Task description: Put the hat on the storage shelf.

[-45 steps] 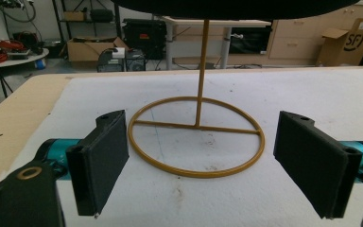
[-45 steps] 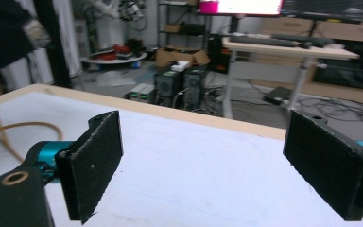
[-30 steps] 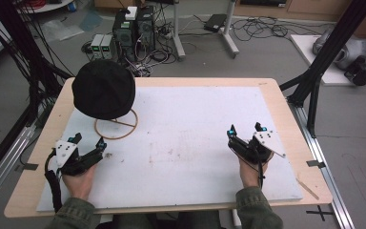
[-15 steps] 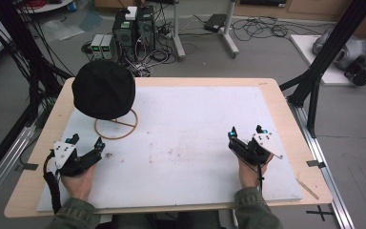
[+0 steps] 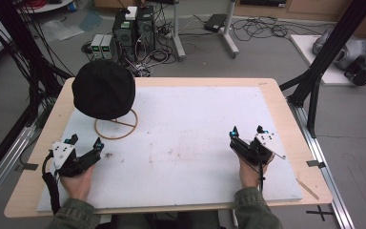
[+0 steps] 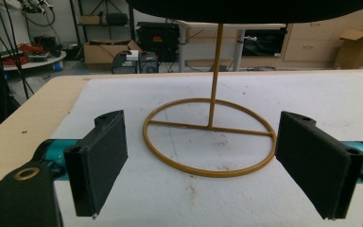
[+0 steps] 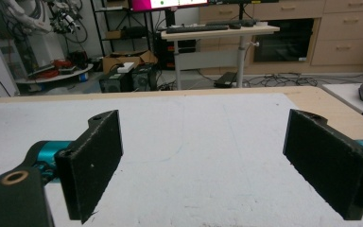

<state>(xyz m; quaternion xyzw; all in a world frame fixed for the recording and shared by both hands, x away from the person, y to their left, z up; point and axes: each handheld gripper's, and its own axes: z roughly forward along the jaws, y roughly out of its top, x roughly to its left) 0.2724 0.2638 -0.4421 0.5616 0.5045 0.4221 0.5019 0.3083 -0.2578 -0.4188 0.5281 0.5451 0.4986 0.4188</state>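
A black cap (image 5: 104, 89) sits on a thin gold wire stand (image 5: 116, 125) at the table's far left. The stand's ring base (image 6: 209, 137) lies flat on the white mat, and its upright rod meets the cap's underside (image 6: 250, 9). My left gripper (image 5: 84, 142) rests on the mat just in front of the ring, open, with nothing between its pads (image 6: 105, 161). My right gripper (image 5: 247, 131) lies on the mat at the right, also open and empty, its pads (image 7: 328, 161) wide apart.
A white mat (image 5: 190, 129) covers most of the wooden table (image 5: 276, 95). Black frame posts (image 5: 329, 52) stand at both sides. Beyond the far edge the floor holds computer boxes (image 5: 133, 26) and cables.
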